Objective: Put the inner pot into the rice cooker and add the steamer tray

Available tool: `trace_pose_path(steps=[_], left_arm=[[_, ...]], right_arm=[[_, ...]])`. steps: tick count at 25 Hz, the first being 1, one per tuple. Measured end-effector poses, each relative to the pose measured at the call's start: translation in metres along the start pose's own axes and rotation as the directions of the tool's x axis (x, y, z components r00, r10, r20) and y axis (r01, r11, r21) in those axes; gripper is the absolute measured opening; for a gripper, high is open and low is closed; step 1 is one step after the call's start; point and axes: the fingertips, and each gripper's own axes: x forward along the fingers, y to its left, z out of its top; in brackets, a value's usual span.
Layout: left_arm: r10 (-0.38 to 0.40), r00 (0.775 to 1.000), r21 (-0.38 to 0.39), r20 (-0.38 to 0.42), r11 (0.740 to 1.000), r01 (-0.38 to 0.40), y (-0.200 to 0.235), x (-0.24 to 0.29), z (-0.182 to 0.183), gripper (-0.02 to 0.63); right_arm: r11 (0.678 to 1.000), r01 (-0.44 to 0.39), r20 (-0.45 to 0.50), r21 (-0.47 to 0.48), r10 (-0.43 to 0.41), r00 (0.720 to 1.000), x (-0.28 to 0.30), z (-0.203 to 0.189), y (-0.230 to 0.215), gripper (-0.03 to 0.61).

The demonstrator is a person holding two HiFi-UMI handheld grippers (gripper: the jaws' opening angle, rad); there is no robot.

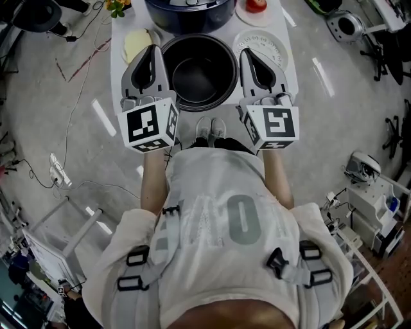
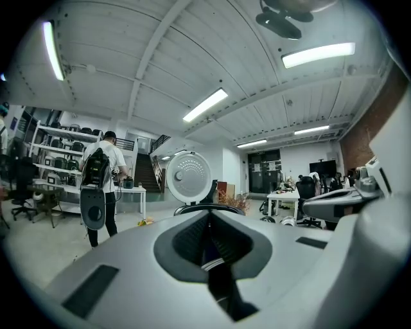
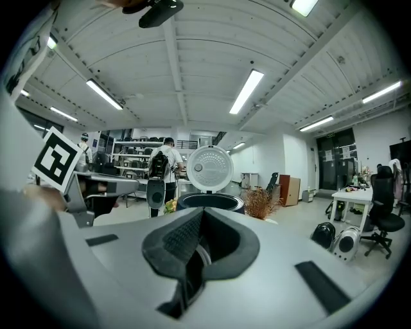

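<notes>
1. Head view: the inner pot (image 1: 199, 74), black and empty, sits between the two grippers at the near edge of the white table (image 1: 118, 31). I cannot tell whether it rests on the table or hangs just above it.
2. The left gripper (image 1: 156, 61) is at the pot's left rim and the right gripper (image 1: 252, 63) at its right rim, the two level with each other.
3. Left gripper view: the dark ribbed pads are drawn in narrow, pinching a thin pale strip of the pot's rim.
4. Right gripper view: the same, with the pads closed tight on a sliver of rim.
5. The rice cooker (image 1: 189, 11) stands just beyond the pot, at the far end of the table. Its round white lid (image 3: 209, 168) stands upright and open.
6. The steamer tray (image 1: 260, 48), white and perforated, lies on the table to the right of the pot, just beyond the right gripper's tip.
7. A pale yellow item (image 1: 136, 44) lies on the table's left side, beyond the left gripper.
</notes>
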Motion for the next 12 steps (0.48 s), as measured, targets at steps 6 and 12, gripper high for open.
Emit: trace_pose_path(steps=[6, 12], left_arm=[[0.044, 0.999, 0.01, 0.025, 0.999, -0.044, 0.006, -0.003, 0.009, 0.022], [0.079, 0.996, 0.014, 0.044, 0.997, -0.08, 0.015, -0.005, 0.016, 0.023]], right_arm=[[1.0, -0.025, 0.025, 0.012, 0.025, 0.999, 0.007, 0.006, -0.005, 0.009], [0.999, -0.041, 0.06, 0.014, 0.04, 0.997, 0.011, 0.015, -0.007, 0.008]])
